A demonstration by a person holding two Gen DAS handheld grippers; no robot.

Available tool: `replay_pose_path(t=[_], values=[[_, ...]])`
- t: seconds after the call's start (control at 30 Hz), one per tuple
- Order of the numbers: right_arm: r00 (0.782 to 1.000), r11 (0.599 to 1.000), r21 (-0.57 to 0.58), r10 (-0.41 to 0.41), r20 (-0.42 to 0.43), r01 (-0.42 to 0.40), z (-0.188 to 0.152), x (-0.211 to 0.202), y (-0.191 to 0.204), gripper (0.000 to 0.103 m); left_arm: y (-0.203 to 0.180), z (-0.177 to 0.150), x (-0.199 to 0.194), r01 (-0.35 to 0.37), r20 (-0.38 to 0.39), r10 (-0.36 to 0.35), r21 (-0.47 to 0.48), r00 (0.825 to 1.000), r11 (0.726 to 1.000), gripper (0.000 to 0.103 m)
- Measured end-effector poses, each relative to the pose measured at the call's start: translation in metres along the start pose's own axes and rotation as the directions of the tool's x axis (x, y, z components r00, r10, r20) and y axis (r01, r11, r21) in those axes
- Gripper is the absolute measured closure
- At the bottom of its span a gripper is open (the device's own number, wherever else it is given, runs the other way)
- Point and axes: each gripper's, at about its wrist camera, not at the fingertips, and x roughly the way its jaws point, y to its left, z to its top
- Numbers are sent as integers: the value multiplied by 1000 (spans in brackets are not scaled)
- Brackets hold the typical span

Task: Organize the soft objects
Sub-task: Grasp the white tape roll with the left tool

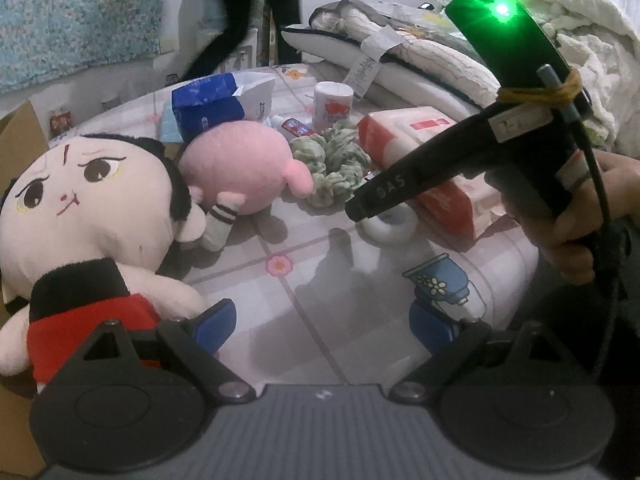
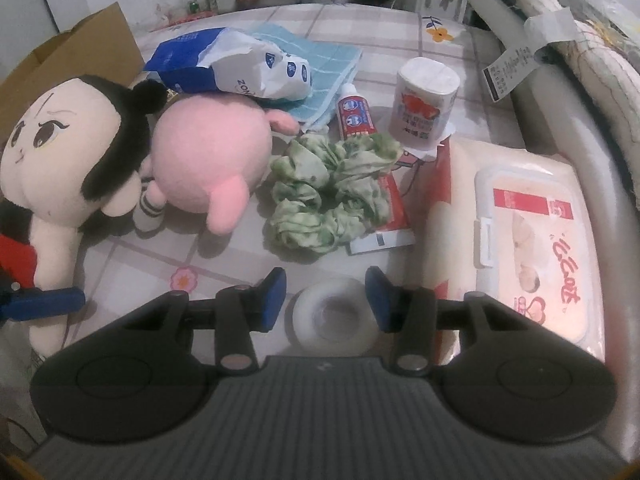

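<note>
Right gripper [image 2: 326,294] sits wide open, fingers either side of the white tape roll [image 2: 334,314], not gripping. Left gripper [image 1: 324,320] gapes empty beside the doll [image 1: 80,220].

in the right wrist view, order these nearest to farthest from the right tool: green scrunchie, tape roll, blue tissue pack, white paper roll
1. tape roll: between the open fingers of the right tool.
2. green scrunchie: just ahead, centre.
3. white paper roll: farther back, to the right.
4. blue tissue pack: far back, to the left.
</note>
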Motion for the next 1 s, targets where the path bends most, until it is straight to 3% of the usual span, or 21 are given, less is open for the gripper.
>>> replay_pose_path(t=[0.2,0.27,0.63,0.83,1.0], values=[[999,998,-31,-50,15,50,3,7,2,59,4,-2,-2,0,-6,0,-21,1000,1000,12],[999,1000,-9,-22,-28,22,2,17,-2,58,4,-2,-3,0,-6,0,-24,1000,1000,13],[992,992,53,120,-38,-118,-21,2,1,59,5,-5,-15,53,-2,-53,-21,999,998,13],[959,955,110,281,-29,-276,-42,-12,9,59,1,-12,-22,88,-24,-88,13,996,996,12],[913,896,195,408,-12,-398,-53,-16,3,58,-4,-14,-20,106,-49,-106,17,993,994,12]])
